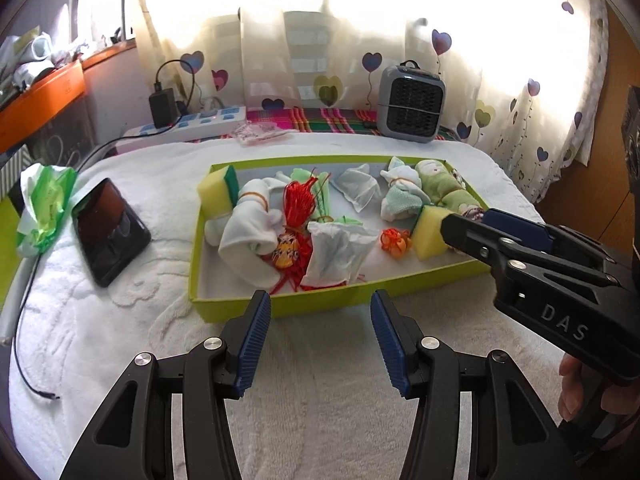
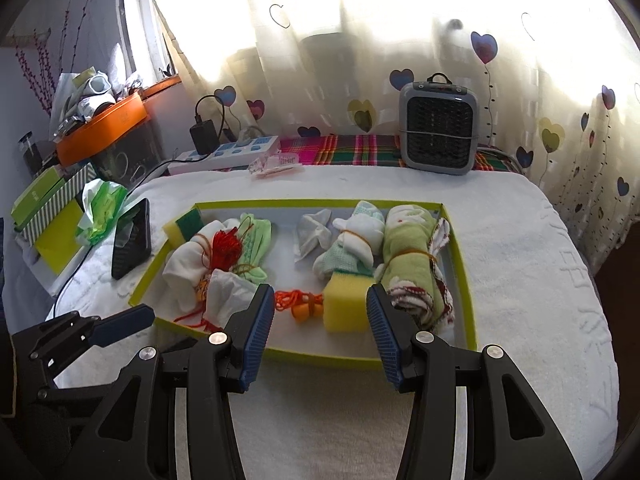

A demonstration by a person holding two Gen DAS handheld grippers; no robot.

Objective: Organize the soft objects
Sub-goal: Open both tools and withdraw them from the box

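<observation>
Sorting step: both grippers empty above the lime-green shallow cardboard tray (image 2: 464,264).

The tray sits mid-frame on the white towel-covered bed (image 2: 520,280), holding rolled cloth bundles, with a yellow foam sponge block (image 2: 346,304) near its front wall. The right gripper (image 2: 320,332) is spread wide, framing that sponge; next move likely calls for lowering and closing. The left gripper (image 1: 320,340) is spread, lower centre.

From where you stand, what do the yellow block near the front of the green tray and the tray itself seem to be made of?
The yellow rectangular block looks like foam sponge: matte, finely pitted faces and soft edges. The shallow lime-green tray appears to be thin cardboard, probably a box lid: crisp folded corners, flat thin walls, pale smooth inside. Neither can be confirmed by look alone.
</observation>
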